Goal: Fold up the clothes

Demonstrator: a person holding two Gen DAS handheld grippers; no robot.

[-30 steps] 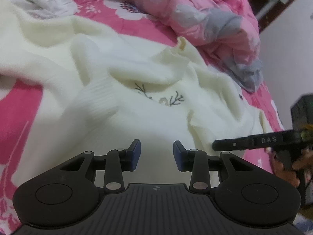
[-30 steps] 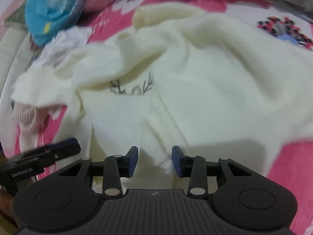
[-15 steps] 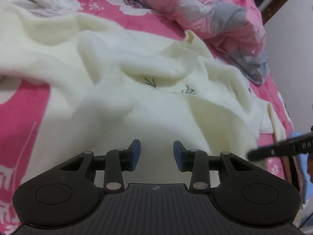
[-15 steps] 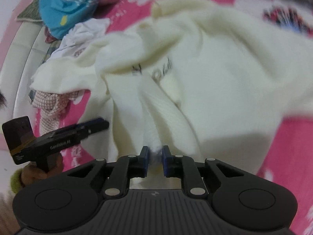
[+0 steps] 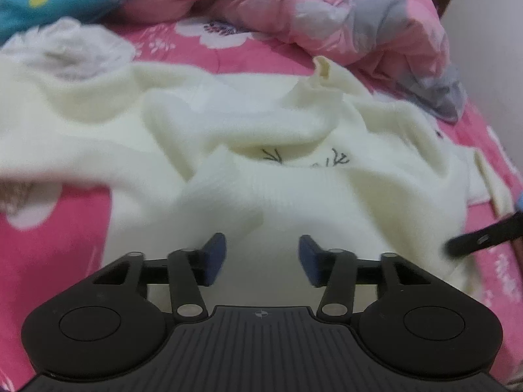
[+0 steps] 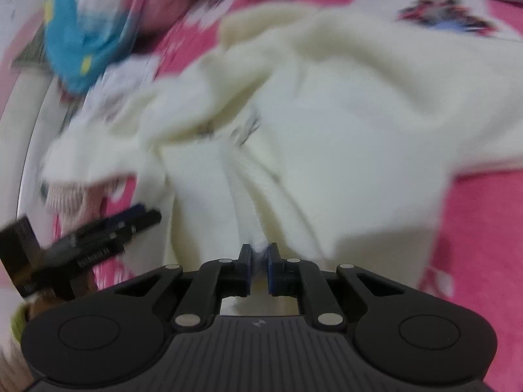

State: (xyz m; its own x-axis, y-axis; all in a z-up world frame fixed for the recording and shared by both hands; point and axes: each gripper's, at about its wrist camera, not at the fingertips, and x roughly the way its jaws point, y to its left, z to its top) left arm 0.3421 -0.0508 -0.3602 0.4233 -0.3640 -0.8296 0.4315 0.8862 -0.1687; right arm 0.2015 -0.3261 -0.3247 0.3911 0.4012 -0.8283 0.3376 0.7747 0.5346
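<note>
A cream knitted sweater (image 5: 294,196) with a dark antler design lies crumpled on the pink flowered bedsheet (image 5: 59,245). My left gripper (image 5: 260,254) hovers over its near hem; the jaws are opening and hold nothing. In the right wrist view my right gripper (image 6: 260,258) is closing on a pinched fold of the sweater (image 6: 327,163), which pulls up into ridges toward the pads. The left gripper (image 6: 143,217) shows at the lower left of that view, and the right gripper's fingers (image 5: 480,238) reach into the left wrist view from the right edge.
A pink and grey quilt (image 5: 359,23) is bunched at the back right. A teal cloth (image 6: 81,39) and a white garment (image 5: 72,49) lie at the back left. A pinkish ribbed cloth (image 6: 65,196) lies by the sweater's left edge.
My right gripper closed on a fold of the sweater and lifted it, drawing the cloth into ridges. The left jaws spread wider. The sweater shifted and bunched.
</note>
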